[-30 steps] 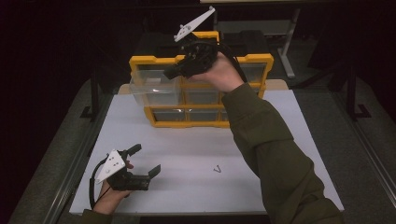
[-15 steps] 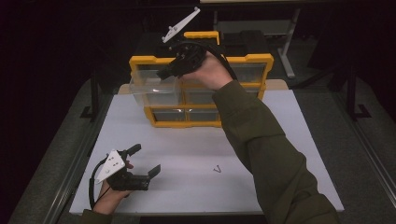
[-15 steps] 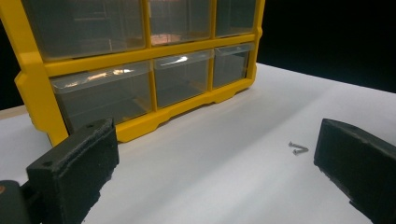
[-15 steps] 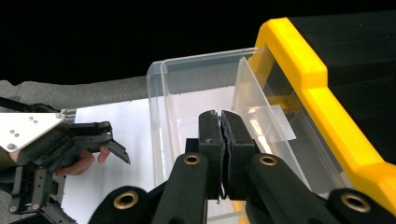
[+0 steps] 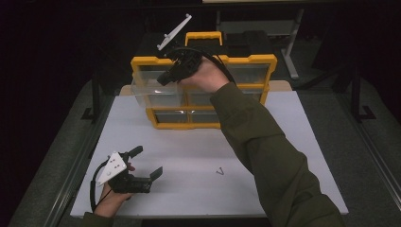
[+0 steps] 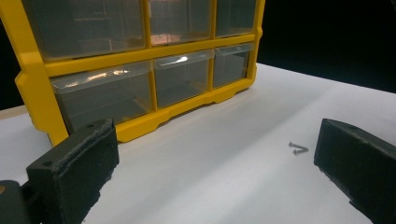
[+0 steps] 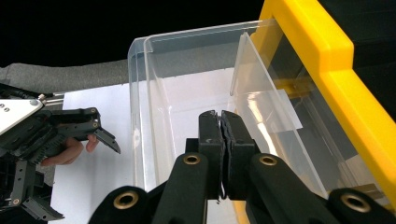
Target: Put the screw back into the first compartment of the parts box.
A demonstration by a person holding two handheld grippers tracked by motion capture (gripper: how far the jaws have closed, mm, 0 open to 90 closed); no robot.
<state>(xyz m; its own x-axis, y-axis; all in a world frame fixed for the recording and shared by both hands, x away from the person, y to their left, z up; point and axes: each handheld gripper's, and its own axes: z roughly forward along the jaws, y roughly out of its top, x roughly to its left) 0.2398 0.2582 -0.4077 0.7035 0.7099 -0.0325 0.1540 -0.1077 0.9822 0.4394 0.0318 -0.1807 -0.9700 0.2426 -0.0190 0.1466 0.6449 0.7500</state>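
Observation:
A yellow organizer (image 5: 246,59) with clear drawers stands at the back of the white table (image 5: 283,142). Its upper left drawer (image 5: 151,87) is pulled out; in the right gripper view this drawer (image 7: 187,84) looks empty. My right gripper (image 5: 163,80) hangs over it, tilted down, its jaws (image 7: 222,114) shut, with nothing that I can make out between the pads. My left gripper (image 5: 147,161) rests open at the table's front left, pointing toward the organizer (image 6: 130,53). Two small screws (image 5: 220,171) lie loose on the table, in front of the left gripper's (image 6: 215,154) far jaw.
The organizer's other drawers (image 6: 182,81) are pushed in. A yellow carry handle (image 5: 203,35) rises from its top. The person's right sleeve (image 5: 265,156) crosses the middle of the table. Dark floor and table legs surround the white top.
The right hand has carried its shut gripper leftward and slightly down, over the pulled-out drawer. The left gripper has stayed where it was.

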